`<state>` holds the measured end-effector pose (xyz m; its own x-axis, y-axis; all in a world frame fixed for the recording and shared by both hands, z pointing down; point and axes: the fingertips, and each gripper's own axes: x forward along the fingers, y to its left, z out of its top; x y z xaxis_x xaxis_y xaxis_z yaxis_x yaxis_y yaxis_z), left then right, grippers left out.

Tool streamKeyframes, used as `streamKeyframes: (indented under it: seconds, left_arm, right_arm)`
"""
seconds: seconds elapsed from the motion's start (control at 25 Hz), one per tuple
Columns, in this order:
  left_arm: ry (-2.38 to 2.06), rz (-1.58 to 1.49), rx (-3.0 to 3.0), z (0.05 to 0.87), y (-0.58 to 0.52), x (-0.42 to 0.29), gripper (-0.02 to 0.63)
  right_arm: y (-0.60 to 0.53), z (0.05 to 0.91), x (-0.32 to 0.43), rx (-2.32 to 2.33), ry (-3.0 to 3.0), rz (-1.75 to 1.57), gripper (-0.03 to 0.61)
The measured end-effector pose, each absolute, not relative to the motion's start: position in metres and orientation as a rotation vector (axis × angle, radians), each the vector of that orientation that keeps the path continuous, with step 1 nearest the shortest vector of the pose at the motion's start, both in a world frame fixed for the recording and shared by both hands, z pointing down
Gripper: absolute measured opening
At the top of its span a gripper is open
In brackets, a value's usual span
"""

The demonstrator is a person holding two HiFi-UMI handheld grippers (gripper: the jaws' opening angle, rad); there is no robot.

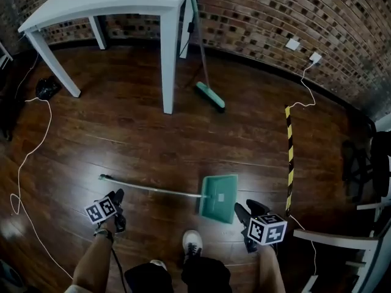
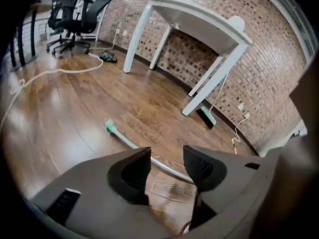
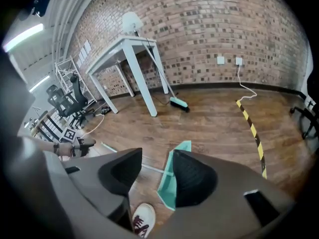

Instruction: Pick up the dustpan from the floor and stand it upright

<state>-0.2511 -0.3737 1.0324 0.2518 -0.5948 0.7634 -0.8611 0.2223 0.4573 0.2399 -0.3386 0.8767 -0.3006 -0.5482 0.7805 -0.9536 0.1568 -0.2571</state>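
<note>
The green dustpan (image 1: 218, 198) lies flat on the floor (image 1: 140, 127) between the left gripper (image 2: 167, 159) and right gripper (image 3: 157, 167), both with jaws apart and holding nothing, and its thin shiny handle (image 1: 153, 189) could slip out and fall if pinched badly.

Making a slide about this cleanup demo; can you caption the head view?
Teal dustpan lying on the wooden floor, open left gripper near its handle end, open right gripper beside its pan.
</note>
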Motion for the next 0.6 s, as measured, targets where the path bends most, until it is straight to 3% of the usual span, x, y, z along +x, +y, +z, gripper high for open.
streamKeyframes:
  seconds: [0.28,0.6]
  left_arm:
    - [-1.414,0.111,1.371,1.189,-0.391,-0.256,0.224]
    - [-1.36,-0.181,1.357,1.217,-0.417,-0.257,0.25]
  right_arm:
    - [-0.337,1.025,0.25,1.319,-1.893,1.086,0.206]
    - [-0.344,1.033,0.252,1.362,-1.988,0.956,0.206]
